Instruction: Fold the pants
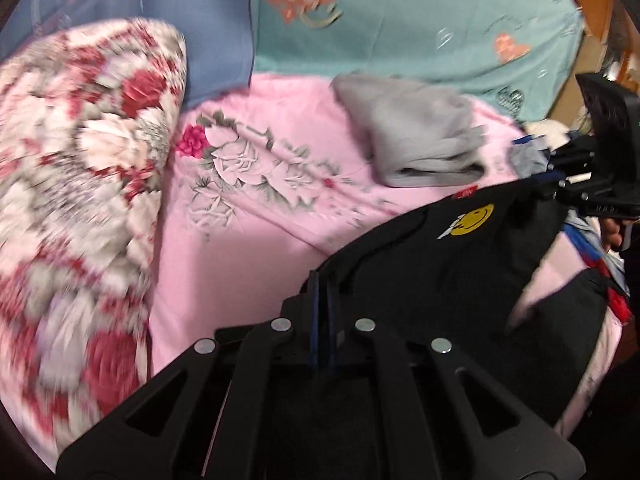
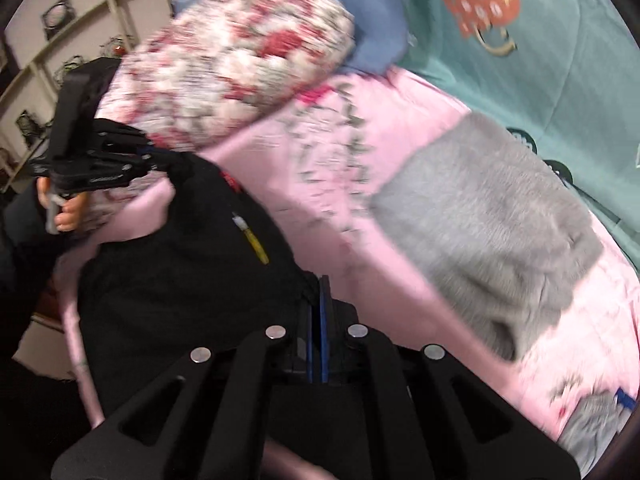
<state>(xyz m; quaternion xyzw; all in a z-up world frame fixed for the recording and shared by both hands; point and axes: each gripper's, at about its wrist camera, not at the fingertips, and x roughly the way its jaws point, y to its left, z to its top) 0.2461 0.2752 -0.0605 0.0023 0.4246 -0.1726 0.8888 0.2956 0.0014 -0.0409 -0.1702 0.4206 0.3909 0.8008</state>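
Note:
Black pants [image 1: 460, 264] with a yellow smiley patch [image 1: 472, 215] hang stretched between both grippers above a pink floral bed sheet [image 1: 248, 224]. My left gripper [image 1: 322, 280] is shut on one corner of the pants' top edge. My right gripper [image 2: 318, 284] is shut on the other corner; it also shows in the left wrist view [image 1: 544, 178]. In the right wrist view the pants [image 2: 180, 272] run left to the left gripper [image 2: 160, 158], with the patch [image 2: 256, 244] seen edge-on. The lower part of the pants hangs off the bed edge, out of sight.
A folded grey garment [image 1: 420, 140] [image 2: 488, 216] lies on the sheet beyond the pants. A red and white floral pillow [image 1: 80, 160] [image 2: 240, 60] sits at the left. A teal quilt [image 1: 440, 20] with hearts lies behind. Other clothes [image 1: 600, 264] pile at the right.

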